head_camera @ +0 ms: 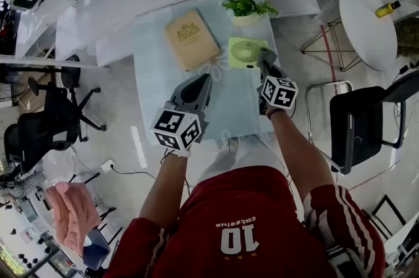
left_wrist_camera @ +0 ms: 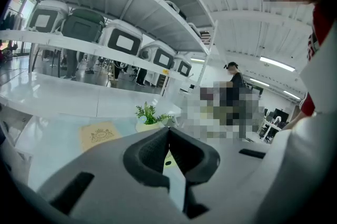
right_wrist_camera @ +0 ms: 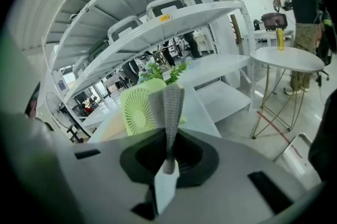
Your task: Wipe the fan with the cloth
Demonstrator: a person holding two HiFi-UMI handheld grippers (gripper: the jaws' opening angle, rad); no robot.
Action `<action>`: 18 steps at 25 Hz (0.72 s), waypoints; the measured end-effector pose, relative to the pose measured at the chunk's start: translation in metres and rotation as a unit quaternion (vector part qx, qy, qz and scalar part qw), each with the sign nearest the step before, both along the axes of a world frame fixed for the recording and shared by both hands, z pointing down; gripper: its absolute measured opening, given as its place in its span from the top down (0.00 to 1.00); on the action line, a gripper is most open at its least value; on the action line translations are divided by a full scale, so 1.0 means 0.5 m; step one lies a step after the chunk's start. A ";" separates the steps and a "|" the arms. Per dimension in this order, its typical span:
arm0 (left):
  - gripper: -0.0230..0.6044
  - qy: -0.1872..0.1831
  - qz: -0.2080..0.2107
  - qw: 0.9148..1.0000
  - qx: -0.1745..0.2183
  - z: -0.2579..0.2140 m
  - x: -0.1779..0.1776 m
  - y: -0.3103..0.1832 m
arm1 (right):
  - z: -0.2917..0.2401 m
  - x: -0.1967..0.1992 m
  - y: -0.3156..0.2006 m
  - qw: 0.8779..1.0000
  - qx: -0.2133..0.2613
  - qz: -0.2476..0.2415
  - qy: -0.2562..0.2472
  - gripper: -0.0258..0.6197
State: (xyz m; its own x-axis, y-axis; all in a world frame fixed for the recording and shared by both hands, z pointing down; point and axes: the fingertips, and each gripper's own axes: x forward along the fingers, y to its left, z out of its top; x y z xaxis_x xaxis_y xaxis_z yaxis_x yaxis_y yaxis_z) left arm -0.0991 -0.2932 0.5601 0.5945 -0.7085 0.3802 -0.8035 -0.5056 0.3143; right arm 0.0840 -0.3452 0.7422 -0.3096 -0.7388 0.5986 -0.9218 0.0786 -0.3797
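Both grippers were clenched: right gripper (head_camera: 266, 62) pinching the cloth (right_wrist_camera: 171, 104) beside the fan (head_camera: 245, 52), upper centre; left gripper (head_camera: 204, 82) empty. Light, even strokes seemed best.

Our right gripper (right_wrist_camera: 167, 164) has its jaws pinched on a grey cloth (right_wrist_camera: 170, 112), which stands up in front of the green fan (right_wrist_camera: 138, 108). We see a leafy plant (right_wrist_camera: 162, 71) just behind the fan and a round white table (right_wrist_camera: 288, 59) well off to the right
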 end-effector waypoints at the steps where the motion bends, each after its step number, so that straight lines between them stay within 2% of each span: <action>1: 0.96 0.001 0.002 1.000 0.000 0.000 0.003 0.002 | 0.001 0.009 0.004 1.000 -0.001 0.005 0.001 0.93; 10: 0.96 0.010 0.013 1.000 0.003 -0.008 0.024 0.040 | -0.011 0.049 0.053 1.000 -0.001 0.022 0.018 0.93; 18: 0.96 0.014 0.004 1.000 0.008 -0.014 0.002 0.089 | -0.014 0.013 0.108 1.000 -0.001 0.009 0.016 0.93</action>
State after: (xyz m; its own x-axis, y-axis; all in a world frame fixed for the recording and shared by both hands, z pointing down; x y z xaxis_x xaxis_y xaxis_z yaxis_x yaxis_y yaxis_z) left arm -0.0979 -0.2485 0.5528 0.6104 -0.7094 0.3524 -0.7904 -0.5169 0.3287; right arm 0.0906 -0.2914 0.7352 -0.2769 -0.7431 0.6092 -0.9347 0.0615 -0.3500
